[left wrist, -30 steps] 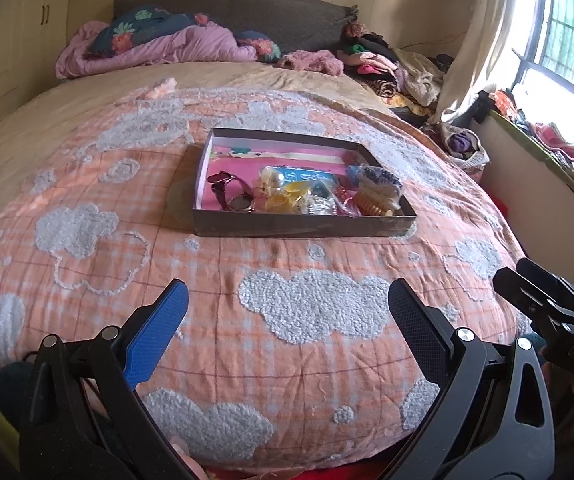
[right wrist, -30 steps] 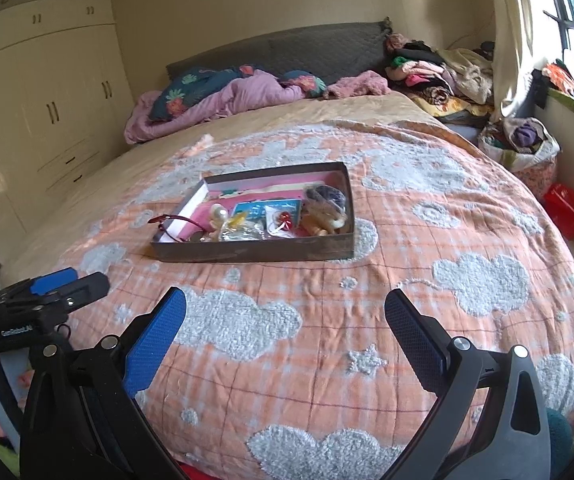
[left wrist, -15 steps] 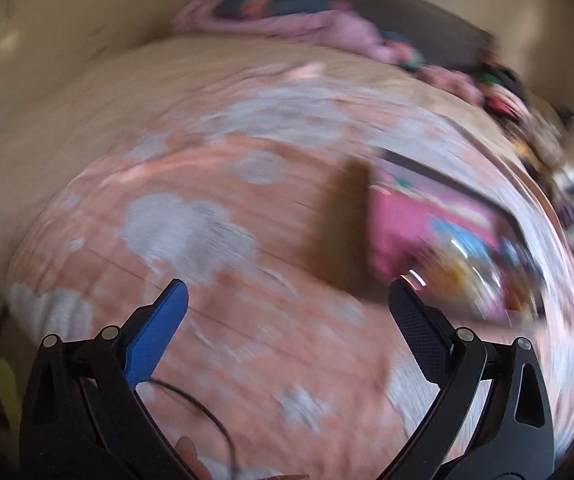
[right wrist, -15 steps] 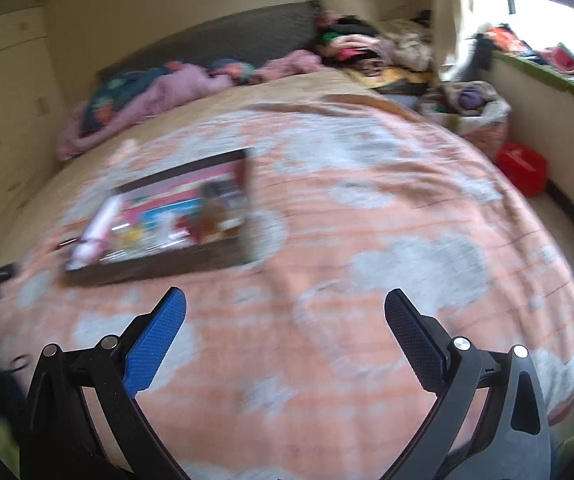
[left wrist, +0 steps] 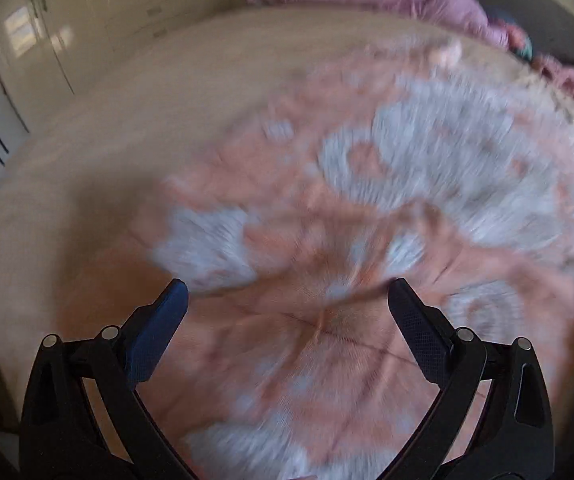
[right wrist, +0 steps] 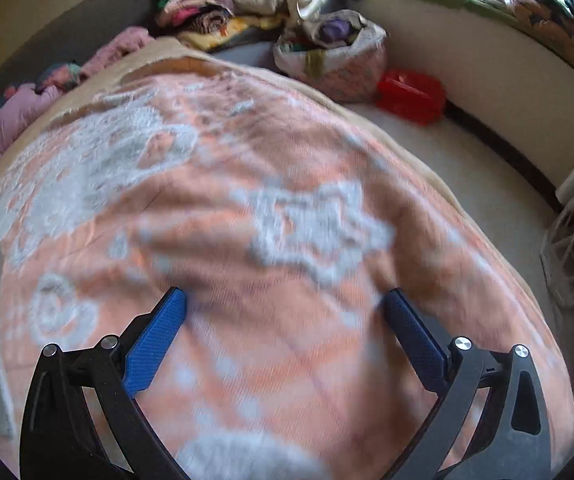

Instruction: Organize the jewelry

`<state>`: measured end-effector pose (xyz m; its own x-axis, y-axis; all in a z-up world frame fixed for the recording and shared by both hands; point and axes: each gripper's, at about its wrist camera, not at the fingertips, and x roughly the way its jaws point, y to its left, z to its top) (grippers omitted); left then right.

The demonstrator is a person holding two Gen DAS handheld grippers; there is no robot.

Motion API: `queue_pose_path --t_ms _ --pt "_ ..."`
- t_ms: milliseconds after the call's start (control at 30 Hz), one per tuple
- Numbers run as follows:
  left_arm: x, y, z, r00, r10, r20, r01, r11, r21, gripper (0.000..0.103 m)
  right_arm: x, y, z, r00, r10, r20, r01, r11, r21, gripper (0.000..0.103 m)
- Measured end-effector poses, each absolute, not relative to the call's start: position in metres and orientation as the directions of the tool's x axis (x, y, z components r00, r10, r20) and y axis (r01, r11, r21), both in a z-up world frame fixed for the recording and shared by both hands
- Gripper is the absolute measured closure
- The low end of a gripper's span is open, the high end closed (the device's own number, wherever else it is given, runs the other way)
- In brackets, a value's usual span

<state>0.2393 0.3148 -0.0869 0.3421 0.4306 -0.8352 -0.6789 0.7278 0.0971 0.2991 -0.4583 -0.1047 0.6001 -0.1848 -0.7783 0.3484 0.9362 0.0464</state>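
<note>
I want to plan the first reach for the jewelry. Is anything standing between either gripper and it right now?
That cannot be judged: no jewelry shows in either view now. The open left gripper and open right gripper both face only the blurred orange blanket, with nothing between their fingers or lying on it ahead.

One blanket [right wrist: 287,240], one red box [right wrist: 411,94] (both views blurred).
</note>
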Motion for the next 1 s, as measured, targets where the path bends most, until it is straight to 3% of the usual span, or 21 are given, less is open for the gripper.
queue_pose_path --t_ms 100,1000 --pt "0.229 0.308 -0.091 0.382 0.478 -0.791 -0.687 0.72 0.103 0.008 0.29 -0.446 -0.105 0.61 -0.231 -0.758 0.346 0.938 -0.008 0.004" --pt "0.221 0.311 -0.09 0.394 0.45 -0.801 -0.688 0.723 0.068 0.008 0.294 -0.448 -0.108 0.601 -0.224 -0.767 0.345 0.939 -0.004 0.004"
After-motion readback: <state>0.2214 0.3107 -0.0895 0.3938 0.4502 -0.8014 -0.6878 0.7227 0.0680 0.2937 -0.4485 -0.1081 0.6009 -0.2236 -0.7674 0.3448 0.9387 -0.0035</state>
